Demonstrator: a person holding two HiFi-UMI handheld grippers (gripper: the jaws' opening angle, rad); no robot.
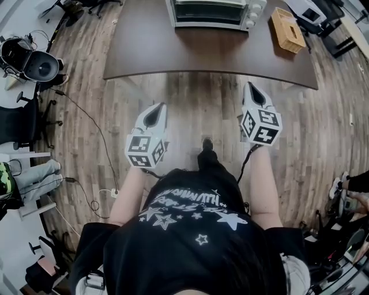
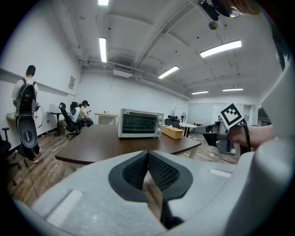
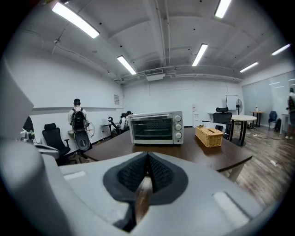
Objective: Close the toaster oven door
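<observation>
A silver toaster oven [image 1: 214, 12] stands at the far side of the dark brown table [image 1: 173, 55], its glass door upright against the front [image 3: 153, 129] [image 2: 138, 123]. Both grippers hang over the wooden floor, short of the table's near edge. My left gripper [image 1: 154, 117] is shut with nothing between its dark pads [image 2: 148, 171]. My right gripper [image 1: 254, 95] is also shut and empty, and it points at the oven [image 3: 147, 174]. In the left gripper view the right gripper's marker cube [image 2: 232, 115] shows at the right.
A wicker tissue box [image 1: 287, 29] sits on the table right of the oven. Office chairs [image 1: 23, 60] and cables lie on the floor at the left. People stand and sit far off by the left wall [image 2: 26, 99].
</observation>
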